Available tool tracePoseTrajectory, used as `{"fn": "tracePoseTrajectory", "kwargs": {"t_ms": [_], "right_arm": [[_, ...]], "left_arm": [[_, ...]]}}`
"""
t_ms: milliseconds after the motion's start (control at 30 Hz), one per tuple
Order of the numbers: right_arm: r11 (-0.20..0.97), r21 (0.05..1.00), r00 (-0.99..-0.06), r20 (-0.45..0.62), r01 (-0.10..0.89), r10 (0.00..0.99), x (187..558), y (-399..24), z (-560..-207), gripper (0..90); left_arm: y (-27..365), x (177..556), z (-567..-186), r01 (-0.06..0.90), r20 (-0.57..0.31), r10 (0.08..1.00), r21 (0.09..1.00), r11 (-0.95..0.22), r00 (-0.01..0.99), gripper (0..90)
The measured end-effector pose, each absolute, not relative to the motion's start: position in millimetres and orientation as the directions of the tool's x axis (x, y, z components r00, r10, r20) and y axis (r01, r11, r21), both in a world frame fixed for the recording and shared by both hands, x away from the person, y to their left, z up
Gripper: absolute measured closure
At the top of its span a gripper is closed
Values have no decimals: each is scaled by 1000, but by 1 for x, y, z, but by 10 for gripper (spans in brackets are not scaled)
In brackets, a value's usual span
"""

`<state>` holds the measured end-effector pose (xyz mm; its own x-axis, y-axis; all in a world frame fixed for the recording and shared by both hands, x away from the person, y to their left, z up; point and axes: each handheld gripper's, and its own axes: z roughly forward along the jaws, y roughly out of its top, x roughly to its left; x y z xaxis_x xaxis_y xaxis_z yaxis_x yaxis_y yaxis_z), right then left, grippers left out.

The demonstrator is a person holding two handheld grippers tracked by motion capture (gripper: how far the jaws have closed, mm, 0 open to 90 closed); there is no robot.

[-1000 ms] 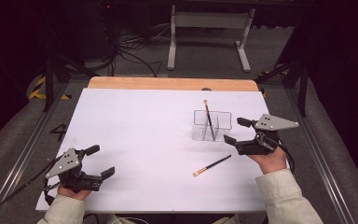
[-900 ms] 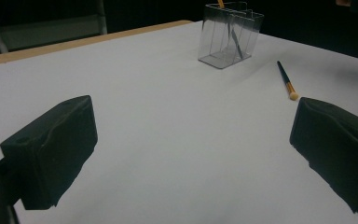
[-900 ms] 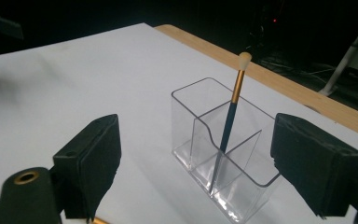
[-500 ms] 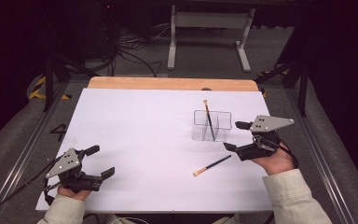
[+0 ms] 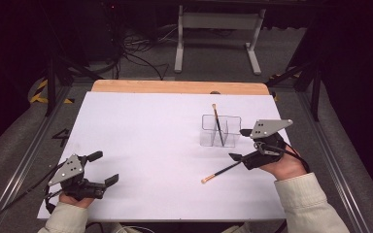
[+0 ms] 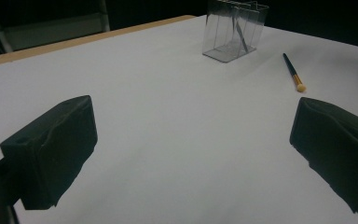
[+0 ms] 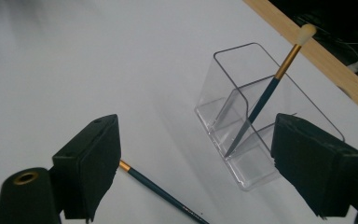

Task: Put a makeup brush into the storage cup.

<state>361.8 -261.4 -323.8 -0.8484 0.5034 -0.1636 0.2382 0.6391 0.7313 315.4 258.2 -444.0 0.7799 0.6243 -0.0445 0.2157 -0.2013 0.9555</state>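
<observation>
Two makeup brushes on the white table (image 5: 141, 131). The loose brush (image 5: 222, 172) lies flat near the right front part of the sheet, long axis on a diagonal: pale bristle tip with gold ferrule pointing toward the person's side and to the left, dark blue handle running back and right to end under the right gripper (image 5: 239, 144). From the right gripper view the handle (image 7: 163, 193) passes just beside the left-hand jaw, not between pads that press on it. Right gripper's jaws stand wide apart, holding nothing, hovering just above the handle end; a hand in a cream sleeve (image 5: 303, 196) carries it.

Just beyond, the clear acrylic organiser (image 5: 220, 131), split into compartments, stands upright. The second brush (image 5: 217, 124) leans inside it, bristles up and tilted toward the far edge, handle tip down at a divider.

Well apart, at the left front corner, the left gripper (image 5: 102, 168) rests low over bare table, jaws spread wide, empty. Wooden table edge (image 5: 175, 87) shows along the far side.
</observation>
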Motion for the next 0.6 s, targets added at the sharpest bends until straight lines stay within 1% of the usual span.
{"fn": "tracePoseTrajectory", "kwargs": {"t_ms": [233,600], "right_arm": [[667,704,-863,-155,245,480,364,-255,-325,165],[706,660,-874,-151,258,462,366,-248,-321,168]], "left_arm": [[258,317,-448,212,-27,623,951,-225,782,13],[257,320,-452,224,-36,625,948,-225,780,11]]}}
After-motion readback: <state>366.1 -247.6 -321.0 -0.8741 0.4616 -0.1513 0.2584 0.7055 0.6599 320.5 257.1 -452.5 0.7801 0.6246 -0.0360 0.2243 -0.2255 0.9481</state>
